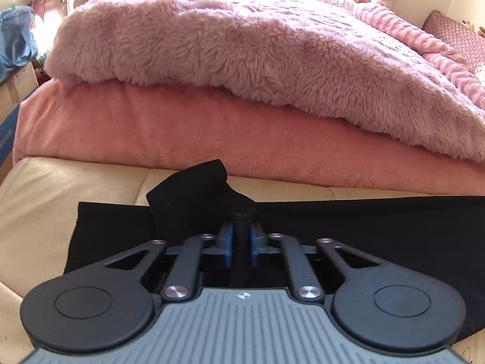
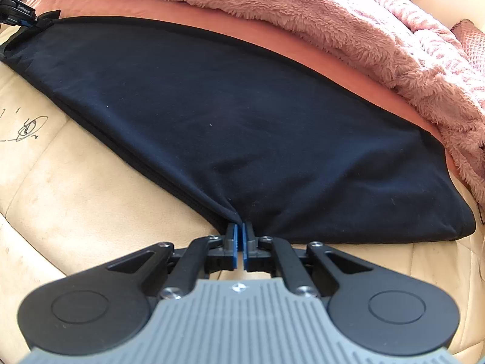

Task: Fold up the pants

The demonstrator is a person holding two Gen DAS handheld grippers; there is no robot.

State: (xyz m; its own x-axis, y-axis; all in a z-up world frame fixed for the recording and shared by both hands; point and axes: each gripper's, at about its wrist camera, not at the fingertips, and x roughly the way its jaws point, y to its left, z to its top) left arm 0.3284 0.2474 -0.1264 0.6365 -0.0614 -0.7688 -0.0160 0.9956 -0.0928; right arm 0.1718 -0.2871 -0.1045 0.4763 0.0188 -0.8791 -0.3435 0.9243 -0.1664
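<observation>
Black pants (image 2: 236, 115) lie spread flat across the cream leather cushion (image 2: 75, 200), far edge running along a salmon-pink blanket (image 2: 303, 51). My right claw (image 2: 241, 236) is closed on the near edge of the pants; blue pads (image 2: 235, 242) nearly meet, with the cloth gathered into a pucker at the tips. My left claw (image 1: 241, 242) is clamped on a bunched fold of the same pants (image 1: 363, 227), a ribbed strip of fabric pinched between its blue pads (image 1: 228, 244). Just beyond that grip a flap of the cloth (image 1: 194, 188) stands up off the cushion (image 1: 60, 188), tilted toward the blanket (image 1: 182, 130). In the right wrist view, the left claw (image 2: 28, 21) shows at the far left corner of the garment, holding it there; the two claws are well apart, at opposite ends. A fluffy mauve throw (image 1: 242, 48) is heaped on top of the salmon blanket. Pen scribbles (image 2: 27, 129) mark the cushion left of the pants. Cardboard box (image 1: 15, 91) at the left margin, with a blue bag (image 1: 15, 39) on top of it.
</observation>
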